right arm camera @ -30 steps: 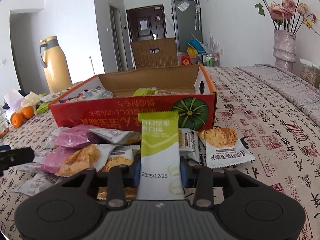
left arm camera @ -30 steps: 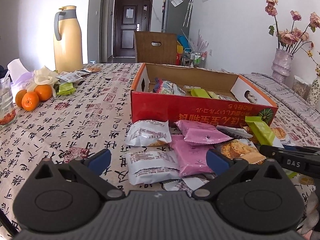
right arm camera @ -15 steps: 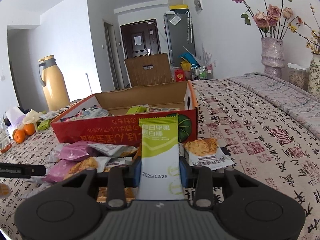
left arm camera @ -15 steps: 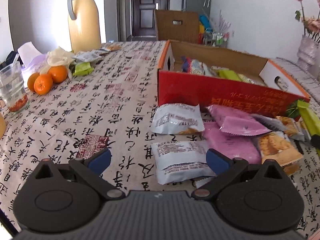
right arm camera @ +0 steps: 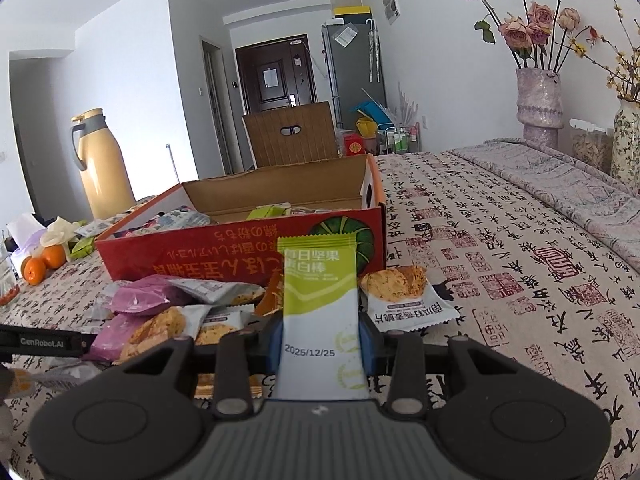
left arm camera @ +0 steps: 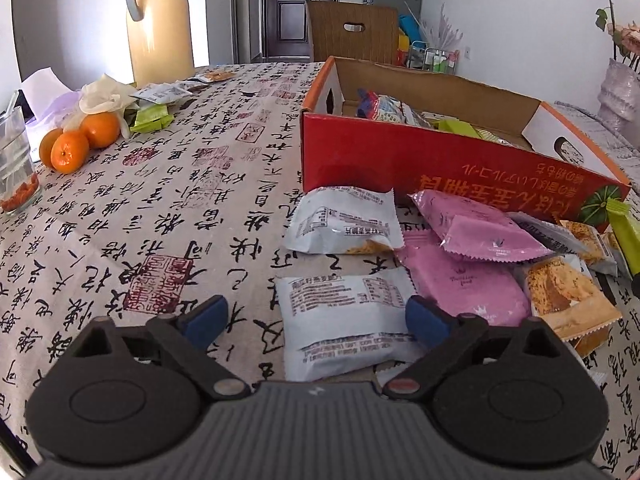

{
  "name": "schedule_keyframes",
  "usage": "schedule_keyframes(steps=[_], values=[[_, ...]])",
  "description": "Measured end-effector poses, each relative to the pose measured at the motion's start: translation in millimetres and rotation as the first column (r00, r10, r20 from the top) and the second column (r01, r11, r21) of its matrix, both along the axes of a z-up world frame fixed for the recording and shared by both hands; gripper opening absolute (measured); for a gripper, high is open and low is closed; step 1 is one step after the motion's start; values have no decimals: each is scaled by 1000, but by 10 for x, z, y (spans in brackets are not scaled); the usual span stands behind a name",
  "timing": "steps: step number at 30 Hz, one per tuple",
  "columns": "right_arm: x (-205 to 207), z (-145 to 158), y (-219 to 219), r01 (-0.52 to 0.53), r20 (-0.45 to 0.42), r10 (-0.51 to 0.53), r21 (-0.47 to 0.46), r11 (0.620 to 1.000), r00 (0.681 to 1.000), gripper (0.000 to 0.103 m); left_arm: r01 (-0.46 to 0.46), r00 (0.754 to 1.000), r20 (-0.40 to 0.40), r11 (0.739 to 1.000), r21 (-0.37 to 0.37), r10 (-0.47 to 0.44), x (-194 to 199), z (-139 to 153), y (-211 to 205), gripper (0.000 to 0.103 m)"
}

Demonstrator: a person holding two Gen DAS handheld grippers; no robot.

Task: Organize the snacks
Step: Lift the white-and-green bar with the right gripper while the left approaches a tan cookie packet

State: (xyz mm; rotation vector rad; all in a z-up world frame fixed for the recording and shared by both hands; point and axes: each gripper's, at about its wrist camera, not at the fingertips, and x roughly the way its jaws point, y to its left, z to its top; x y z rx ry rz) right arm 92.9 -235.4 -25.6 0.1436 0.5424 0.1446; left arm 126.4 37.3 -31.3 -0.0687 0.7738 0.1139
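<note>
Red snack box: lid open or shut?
Open. The red box has no lid over it; its cardboard interior and snack packets inside show from above.

Left gripper (left arm camera: 316, 320) hangs over the table (left arm camera: 168, 200), its jaws wide but just closing a little, blue fingertips (left arm camera: 204, 316) flanking a white snack packet (left arm camera: 344, 324) without pressing it. Landmark: the red cardboard box (left arm camera: 440, 164), open-topped, holding several snacks. A second white packet (left arm camera: 344, 220) and two pink packets (left arm camera: 476, 232) lie just in front of the box. Three oranges (left arm camera: 80, 140) and a yellow thermos jug (left arm camera: 158, 24) stand well to the left of the box.
</note>
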Motion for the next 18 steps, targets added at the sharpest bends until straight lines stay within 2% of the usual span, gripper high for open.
schedule_keyframes(steps=[5,9,14,16,18], values=[[0,-8,10,-1,-2,1,-1,1000,1000,36,14,1000,13,1000,12,-14,-34,0,-37,85],[-1,-7,10,-1,-2,1,-1,1000,1000,36,37,999,32,999,19,-38,-93,17,-100,65],[-7,-8,12,-2,-3,2,-2,1000,1000,36,48,998,47,998,27,-49,-136,18,-138,54],[-9,-9,13,-2,-3,2,-2,1000,1000,36,59,997,53,998,18,-60,-149,26,-140,39],[-14,-12,12,-1,-1,1,-1,1000,1000,36,60,996,59,998,23,-61,-165,40,-154,37]])
